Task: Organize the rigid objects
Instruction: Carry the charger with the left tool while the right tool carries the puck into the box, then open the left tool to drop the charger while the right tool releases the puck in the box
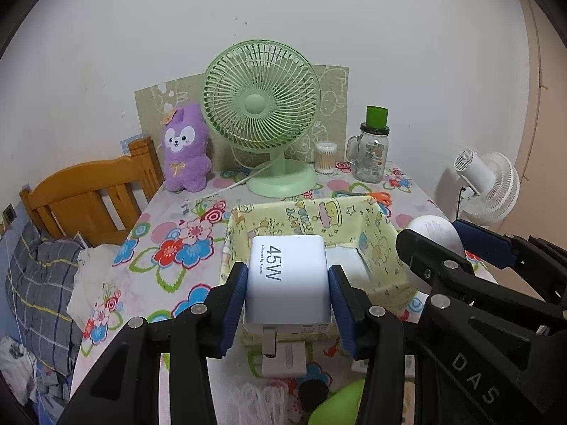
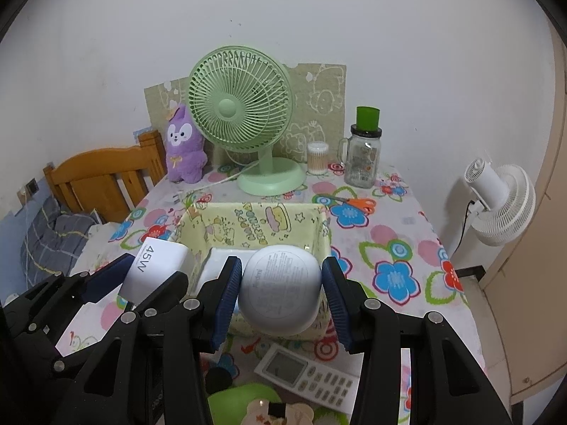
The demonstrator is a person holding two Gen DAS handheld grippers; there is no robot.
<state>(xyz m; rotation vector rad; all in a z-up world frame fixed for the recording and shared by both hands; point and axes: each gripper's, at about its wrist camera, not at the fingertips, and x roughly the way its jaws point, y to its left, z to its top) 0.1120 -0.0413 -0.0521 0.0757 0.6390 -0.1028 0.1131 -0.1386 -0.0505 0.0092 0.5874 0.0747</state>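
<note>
Now I carry one thing in each claw, both lifted over the near edge of the yellow fabric basket [image 1: 381, 244] so that each can drop in without catching the rim. My left claw [image 1: 287, 304] is clamped on the white 45W charger [image 1: 288, 276], pads pressing its two flat sides; that grip leaves the printed face up and the plug end free. Its long axis runs near to far, the folded prongs pointing back toward me and the rounded end pointing toward the green fan [image 1: 260, 106]. My right claw [image 2: 281, 295] is clamped on the white round case [image 2: 280, 288], squeezed across its width, its flat printed face turned toward the camera. It is nearly round, so I read no clear long axis in it. Something white already lies in the basket's bottom. Left on the surface [image 2: 389, 248] near me are a remote control [image 2: 308, 377] and a second white plug [image 1: 283, 357], which I judge come next.
</note>
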